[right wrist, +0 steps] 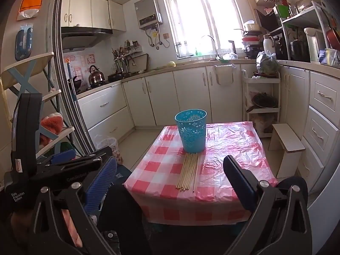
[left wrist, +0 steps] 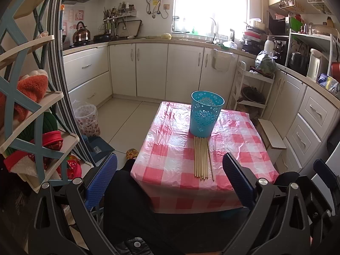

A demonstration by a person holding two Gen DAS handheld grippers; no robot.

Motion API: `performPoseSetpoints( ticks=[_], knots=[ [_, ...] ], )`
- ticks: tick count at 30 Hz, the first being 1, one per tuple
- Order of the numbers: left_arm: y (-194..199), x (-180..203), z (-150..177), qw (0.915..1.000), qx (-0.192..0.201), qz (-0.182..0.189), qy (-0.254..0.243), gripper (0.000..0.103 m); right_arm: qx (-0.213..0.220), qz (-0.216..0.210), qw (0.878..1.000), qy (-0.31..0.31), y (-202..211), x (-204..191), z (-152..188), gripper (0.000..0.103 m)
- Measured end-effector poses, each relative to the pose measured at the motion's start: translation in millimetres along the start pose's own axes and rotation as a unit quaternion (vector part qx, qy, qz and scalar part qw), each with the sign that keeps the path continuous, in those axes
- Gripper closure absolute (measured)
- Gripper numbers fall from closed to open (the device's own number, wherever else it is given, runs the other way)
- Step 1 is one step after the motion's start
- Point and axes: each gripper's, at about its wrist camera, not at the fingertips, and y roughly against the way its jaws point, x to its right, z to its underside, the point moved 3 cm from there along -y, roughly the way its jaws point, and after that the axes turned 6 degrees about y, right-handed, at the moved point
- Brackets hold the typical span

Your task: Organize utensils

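My left gripper hangs short of the near edge of the table, its two blue-padded fingers spread wide with nothing between them. My right gripper sits the same way, fingers wide apart and empty, also back from the table's near edge. In the right wrist view I can see the left gripper off to the left, lower than the tabletop.

On the table, over the pink-and-white checked tablecloth, the bundle of wooden chopsticks lies flat, side by side, running from the near part of the cloth straight toward the teal cup. One stick on the right of the bundle is angled slightly away from the rest. The far ends of the chopsticks reach the base of the teal perforated holder cup, which stands upright on the cloth toward the table's far side, mouth open; what is inside I can't make out. From the right wrist view the chopsticks fan a little toward me, tips meeting the foot of the cup.

Both grippers are well apart from the chopsticks, touching nothing.
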Motion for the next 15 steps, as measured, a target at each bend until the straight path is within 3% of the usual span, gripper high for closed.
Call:
performPoseSetpoints(
  ticks=[15],
  knots=[
    [2.5, 1.2, 3.3, 1.0, 0.005, 0.006, -0.004, 0.008, 0.0, -0.001, 1.0, 0.0, 1.6, 4.3, 0.2, 0.007]
  ],
)
